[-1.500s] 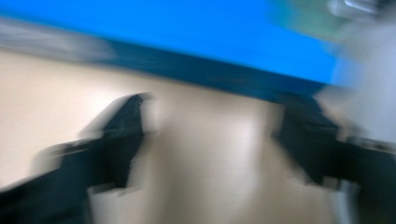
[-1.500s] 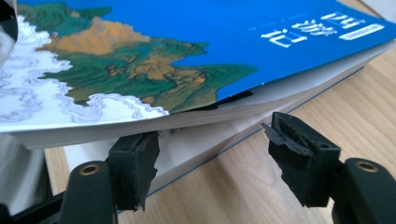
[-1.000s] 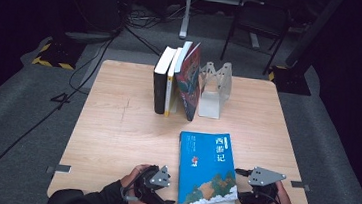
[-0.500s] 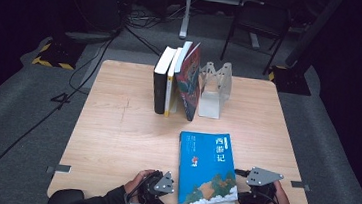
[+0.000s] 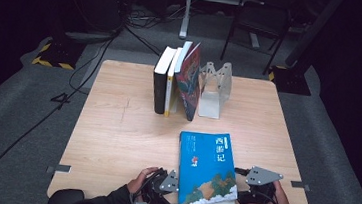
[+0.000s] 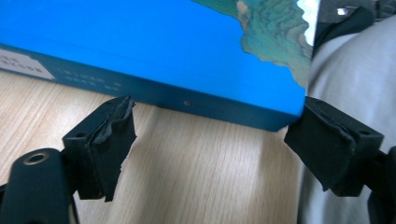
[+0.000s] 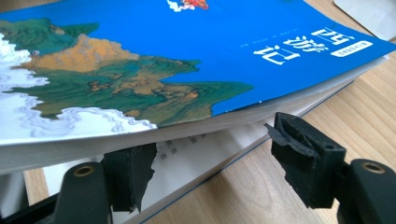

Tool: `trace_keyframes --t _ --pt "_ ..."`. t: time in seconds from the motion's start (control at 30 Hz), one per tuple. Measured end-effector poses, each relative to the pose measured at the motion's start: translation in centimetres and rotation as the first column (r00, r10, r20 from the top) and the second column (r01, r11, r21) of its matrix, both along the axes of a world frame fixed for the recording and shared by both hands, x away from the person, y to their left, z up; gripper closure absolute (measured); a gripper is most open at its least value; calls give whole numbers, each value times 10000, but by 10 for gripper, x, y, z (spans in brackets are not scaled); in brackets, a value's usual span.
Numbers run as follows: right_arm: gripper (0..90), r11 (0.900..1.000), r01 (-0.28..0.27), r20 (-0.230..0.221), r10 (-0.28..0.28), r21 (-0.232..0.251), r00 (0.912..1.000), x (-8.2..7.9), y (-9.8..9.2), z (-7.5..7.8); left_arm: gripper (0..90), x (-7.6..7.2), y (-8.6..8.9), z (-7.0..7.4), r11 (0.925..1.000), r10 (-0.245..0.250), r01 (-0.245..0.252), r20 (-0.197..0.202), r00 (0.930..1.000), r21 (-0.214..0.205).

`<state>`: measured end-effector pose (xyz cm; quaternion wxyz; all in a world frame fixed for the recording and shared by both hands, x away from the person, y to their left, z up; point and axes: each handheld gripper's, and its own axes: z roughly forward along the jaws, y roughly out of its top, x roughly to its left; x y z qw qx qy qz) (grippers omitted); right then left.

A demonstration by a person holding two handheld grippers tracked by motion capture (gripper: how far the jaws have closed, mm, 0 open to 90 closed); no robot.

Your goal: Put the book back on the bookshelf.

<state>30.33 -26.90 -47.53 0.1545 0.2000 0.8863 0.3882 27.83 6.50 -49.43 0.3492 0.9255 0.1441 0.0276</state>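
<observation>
Since a second ago my left gripper (image 5: 167,187) has edged a little closer to the spine of the blue book (image 5: 207,166), while my right gripper (image 5: 253,195) has kept its place at the page side; the book itself lies where it lay, flat near the front edge of the table (image 5: 116,126), right of the middle.

Both of my grippers stand spread. In the left gripper view the spine (image 6: 154,91) runs just ahead of the two pads, and one pad sits at the book's near corner, though I cannot tell whether it touches. In the right gripper view the jaws flank the fore-edge; the cover and upper pages (image 7: 196,126) are bowed up off the lower pages, so I judge I have begun prying there, yet neither pad presses on anything.

So little is done, by my reckoning. The book is not gripped and not lifted. At the far edge three upright books (image 5: 177,79) lean by the grey metal bookend (image 5: 214,87). Left to do, I think: clamp the book, stand it up, and carry it to that row.
</observation>
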Motion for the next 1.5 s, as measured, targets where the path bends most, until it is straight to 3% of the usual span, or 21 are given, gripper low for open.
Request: trace_keyframes --t 0.07,0.1,0.13,0.3,0.47,0.57,0.6,0.67,0.73,0.83,0.93,1.1,1.23,1.4,1.5 --pt "306 9998 138 -33 -138 116 9999 1 2 1 182 1 2 1 10000 -61 61 8 10000 57" --pt "302 9993 306 -163 -303 200 9994 2 3 1 187 2 5 2 9999 27 -30 272 9996 119" --pt "302 9982 518 -287 -509 308 9983 3 6 2 183 5 10 3 9996 235 -240 271 9994 164" --pt "304 9954 908 -25 -907 293 9959 4 17 4 185 21 27 4 9933 1120 -1129 377 9930 231" --pt "272 9921 1243 402 -1249 170 9914 8 27 6 185 33 36 6 9896 1372 -1396 634 9885 348" --pt "258 9899 1411 617 -1419 162 9880 9 32 8 188 36 39 7 9898 1420 -1422 436 9889 16" --pt "254 9890 1466 689 -1475 180 9867 9 33 9 188 35 38 9 9892 1448 -1437 384 9887 -302" --pt "254 9892 1454 926 -1464 171 9849 8 34 12 306 31 34 18 9881 1322 -1279 465 9901 -851" --pt "253 9890 1477 1126 -1479 109 9826 7 36 14 213 25 25 24 9892 1030 -965 541 9932 -1103" --pt "254 9887 1475 1329 -1498 267 9797 8 38 18 227 17 7 24 9957 674 -615 860 9940 -695" --pt "252 9887 1454 1392 -1489 350 9790 9 40 21 226 17 0 21 9959 781 -737 895 9929 -518" --pt "248 9882 1413 1379 -1482 582 9793 13 43 24 225 24 -10 21 9944 961 -908 1028 9900 -546" --pt "246 9890 1338 1464 -1418 632 9790 14 44 26 215 22 -22 20 9965 744 -694 1174 9903 -463" --pt "245 9894 1279 1617 -1376 688 9772 17 47 28 227 20 -39 21 9976 673 -642 1680 9835 -242" --pt "245 9897 1258 1704 -1358 682 9760 17 49 30 255 24 -44 21 9958 898 -856 1717 9810 -315"
